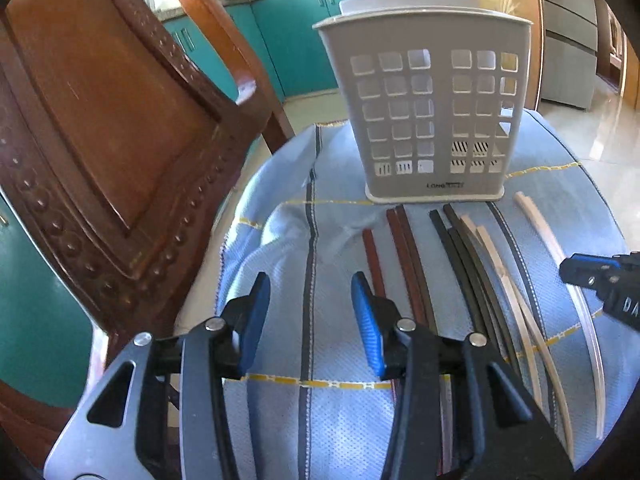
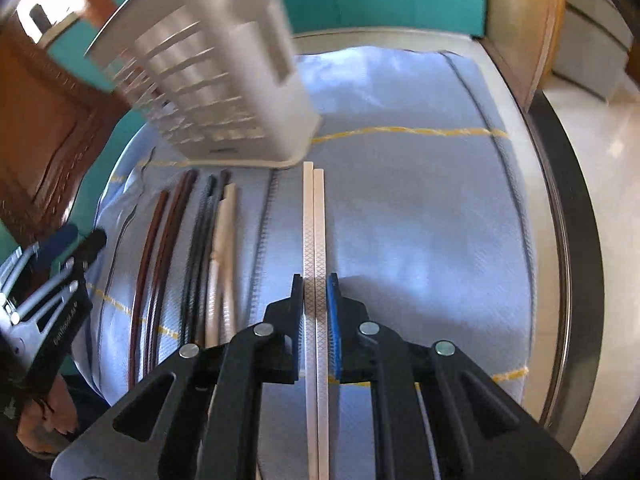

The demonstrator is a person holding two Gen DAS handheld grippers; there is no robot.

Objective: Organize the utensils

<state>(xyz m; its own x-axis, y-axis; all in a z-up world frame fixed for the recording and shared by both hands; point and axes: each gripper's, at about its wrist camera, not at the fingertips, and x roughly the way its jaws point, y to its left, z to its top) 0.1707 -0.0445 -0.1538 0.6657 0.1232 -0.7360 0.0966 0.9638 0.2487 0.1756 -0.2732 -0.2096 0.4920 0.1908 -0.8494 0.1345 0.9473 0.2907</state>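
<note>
With the right claw (image 2: 315, 280) closed on the white chopstick pair (image 2: 314, 216), the next move turns on one relation: the sticks run straight along the claw's pointing line, far tips just short of the base of the utensil holder (image 2: 248, 92). Pads pinch both sticks side by side; narrow gap, nothing else in it. Sticks look flat on the blue cloth (image 2: 420, 220) covering the tabletop; I can't tell if they're lifted yet.

Holder stands upright ahead and left of the right claw, open top well above the sticks. My read: lift, tip the long axis toward vertical, carry forward-left, drop into a compartment. Risk: the pair splays or one stick slips, since the grip sits well back from the far tips.

Left claw (image 1: 311, 284) is partly open and empty, hovering over bare cloth. Just to its right lie the red-brown chopsticks (image 1: 404, 256), then the black chopsticks (image 1: 460, 264), then the light wooden chopsticks (image 1: 504, 276), all roughly parallel, long axes pointing toward the holder. Left is nearer the red-brown set, so that's likely its pick; it needs a small shift right to straddle them.

Wooden chair (image 1: 112, 120) sits left of the tabletop, clear of the work.
</note>
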